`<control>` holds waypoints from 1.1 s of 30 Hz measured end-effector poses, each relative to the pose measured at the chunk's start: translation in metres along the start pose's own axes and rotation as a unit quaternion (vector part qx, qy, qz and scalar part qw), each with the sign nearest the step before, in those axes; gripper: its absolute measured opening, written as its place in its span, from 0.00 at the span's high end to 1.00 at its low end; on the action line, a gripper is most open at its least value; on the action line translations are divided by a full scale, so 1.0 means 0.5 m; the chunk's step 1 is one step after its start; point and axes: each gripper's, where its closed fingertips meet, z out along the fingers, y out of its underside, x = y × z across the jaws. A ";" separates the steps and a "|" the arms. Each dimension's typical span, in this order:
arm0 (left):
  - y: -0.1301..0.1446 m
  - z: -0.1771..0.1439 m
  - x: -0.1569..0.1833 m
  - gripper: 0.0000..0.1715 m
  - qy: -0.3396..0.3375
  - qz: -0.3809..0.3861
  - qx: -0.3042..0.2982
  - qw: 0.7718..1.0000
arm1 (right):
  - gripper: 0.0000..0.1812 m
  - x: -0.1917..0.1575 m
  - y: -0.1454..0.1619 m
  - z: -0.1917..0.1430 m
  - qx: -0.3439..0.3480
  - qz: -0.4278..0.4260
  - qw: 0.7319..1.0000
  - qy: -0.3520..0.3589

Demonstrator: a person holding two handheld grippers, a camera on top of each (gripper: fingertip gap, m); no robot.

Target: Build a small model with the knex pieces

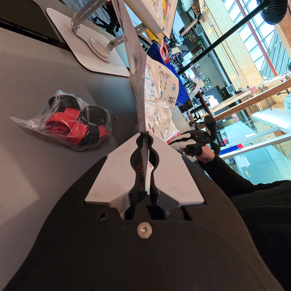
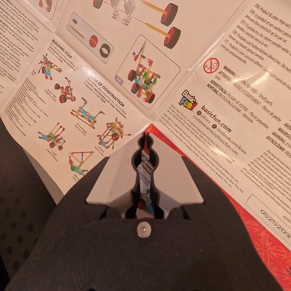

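A folded-out white instruction sheet (image 1: 162, 100) with coloured model drawings is held up above the grey table (image 1: 31, 157) between both grippers. My left gripper (image 1: 144, 133) is shut on one edge of it, and the sheet runs edge-on up from the pads. My right gripper (image 2: 145, 133) is shut on a fold of the same sheet (image 2: 110, 70), which fills the right wrist view with a red printed part (image 2: 173, 149) beside the fingertips. The right gripper also shows in the left wrist view (image 1: 174, 142), at the sheet's lower corner, held by a hand (image 1: 206, 155).
A clear plastic bag (image 1: 69, 121) of red and black parts lies on the table to the left. A tiny red piece (image 1: 116, 118) lies near it. A white stand base with a metal arm (image 1: 88, 47) sits at the back. A workshop lies beyond the table. One gripper's finger ends stand about 35 cm off the other's.
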 end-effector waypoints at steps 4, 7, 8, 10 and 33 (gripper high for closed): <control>-0.002 0.000 0.004 0.95 0.006 -0.004 0.003 1.000 | 0.89 -0.009 -0.005 -0.005 0.006 -0.015 1.000 0.005; -0.002 -0.001 0.007 0.90 0.008 -0.006 0.002 1.000 | 0.86 -0.013 -0.022 -0.029 0.037 -0.013 0.999 0.011; -0.002 -0.001 0.009 0.90 0.010 -0.007 0.000 1.000 | 0.86 -0.011 -0.031 -0.042 0.054 -0.007 0.998 0.013; 0.001 -0.001 0.010 0.89 0.010 -0.007 -0.005 1.000 | 0.84 -0.002 -0.046 -0.076 0.088 0.012 0.996 0.017; 0.028 -0.005 0.018 0.82 0.013 -0.019 -0.021 0.999 | 0.71 0.192 0.083 -0.264 0.144 0.166 0.967 0.129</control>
